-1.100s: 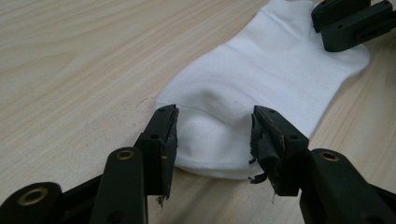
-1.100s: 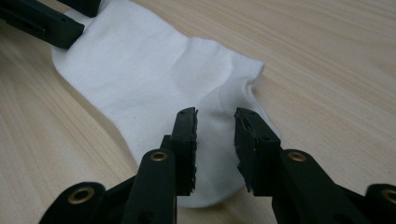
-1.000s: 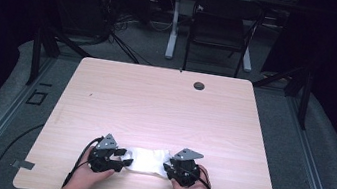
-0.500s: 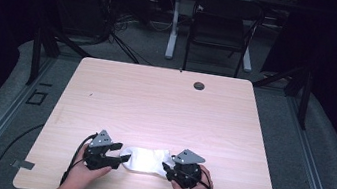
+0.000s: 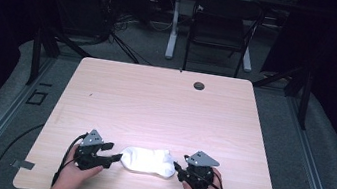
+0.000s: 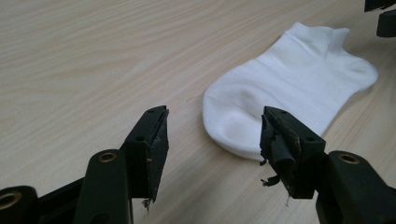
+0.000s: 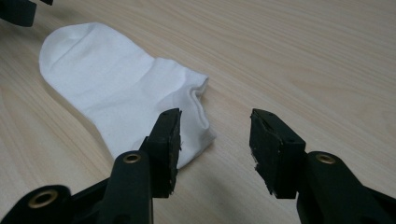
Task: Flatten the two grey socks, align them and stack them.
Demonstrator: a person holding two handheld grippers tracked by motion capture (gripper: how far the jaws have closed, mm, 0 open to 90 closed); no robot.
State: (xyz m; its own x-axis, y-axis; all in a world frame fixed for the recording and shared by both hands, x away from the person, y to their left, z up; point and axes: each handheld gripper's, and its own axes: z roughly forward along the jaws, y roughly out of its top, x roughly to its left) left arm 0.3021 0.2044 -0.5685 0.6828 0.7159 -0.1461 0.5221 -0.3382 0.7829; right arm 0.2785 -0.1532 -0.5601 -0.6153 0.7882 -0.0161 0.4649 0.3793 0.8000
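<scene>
A white ankle sock (image 5: 148, 161) lies flat near the table's front edge, toe to the left and cuff to the right. My left gripper (image 5: 115, 158) is open just off the toe end; in the left gripper view the sock (image 6: 285, 88) lies beyond the jaws, with the right jaw close over the toe and my left gripper (image 6: 214, 140) holding nothing. My right gripper (image 5: 177, 167) is open at the cuff end. In the right gripper view the sock (image 7: 121, 88) has its cuff beside the left jaw of my right gripper (image 7: 215, 137), with nothing between the jaws.
The light wooden table (image 5: 156, 97) stretches away beyond the sock. A small black round cap (image 5: 199, 85) sits near its far edge. A person's hands hold both grippers at the front edge. Chairs and table legs stand on the dark floor behind.
Both grippers have drawn slightly outward, away from the sock's ends. The sock now lies free and flat between them.
</scene>
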